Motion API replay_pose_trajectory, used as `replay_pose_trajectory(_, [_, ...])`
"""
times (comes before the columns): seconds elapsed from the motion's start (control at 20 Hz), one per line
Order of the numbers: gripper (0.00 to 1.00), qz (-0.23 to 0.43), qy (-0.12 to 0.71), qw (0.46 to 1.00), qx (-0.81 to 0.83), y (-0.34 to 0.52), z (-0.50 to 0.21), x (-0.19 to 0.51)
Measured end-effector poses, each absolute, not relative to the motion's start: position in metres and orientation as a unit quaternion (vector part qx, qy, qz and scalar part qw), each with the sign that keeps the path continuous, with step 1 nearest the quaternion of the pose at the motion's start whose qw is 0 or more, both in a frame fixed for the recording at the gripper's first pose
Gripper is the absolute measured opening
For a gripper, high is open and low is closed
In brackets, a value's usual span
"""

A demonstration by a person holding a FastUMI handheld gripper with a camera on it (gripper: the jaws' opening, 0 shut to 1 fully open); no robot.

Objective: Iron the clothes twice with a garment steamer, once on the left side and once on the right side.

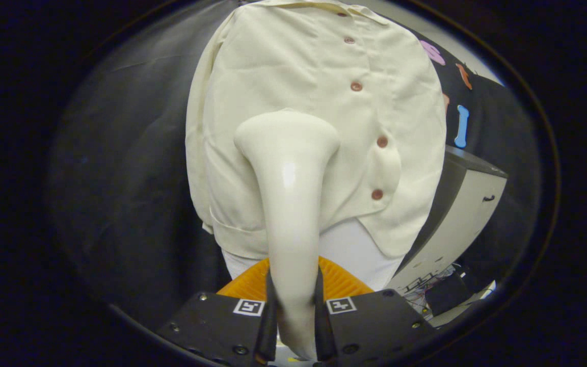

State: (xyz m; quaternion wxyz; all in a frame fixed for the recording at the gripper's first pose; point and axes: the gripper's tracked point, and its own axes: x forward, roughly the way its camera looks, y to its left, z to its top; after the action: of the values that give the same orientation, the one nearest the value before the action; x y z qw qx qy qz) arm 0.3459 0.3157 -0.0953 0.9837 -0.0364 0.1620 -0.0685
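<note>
Gripper clamped on a cream steamer, its head against a hanging shirt.

Both fingers press the steamer's handle, which runs forward between them. Its flared head meets the cream shirt near mid-height, left of the row of reddish buttons. A white panel shows below the shirt's hem. A grey cabinet stands right of the shirt.

Dark cloth is hanging as the booth's wall, draping in soft folds and catching a dull sheen. Off to one side a pale cabinet with a dark top is standing against it, and loose wires are tangling at its foot.
</note>
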Motion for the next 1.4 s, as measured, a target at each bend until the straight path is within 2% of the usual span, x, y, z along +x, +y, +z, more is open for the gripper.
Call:
replay_pose_trajectory(0.6, [0.3, -0.028, 0.21, 0.977, -0.03, 0.323, -0.154, 0.307])
replay_pose_trajectory(0.75, [0.28, -0.022, 0.209, 0.977, -0.017, 0.32, -0.15, 0.287])
replay_pose_trajectory(1.1, [0.27, -0.014, 0.116, 0.993, -0.002, 0.291, -0.026, 0.274])
replay_pose_trajectory(1.4, [0.26, -0.051, 0.016, 0.999, -0.004, 0.235, 0.104, 0.269])
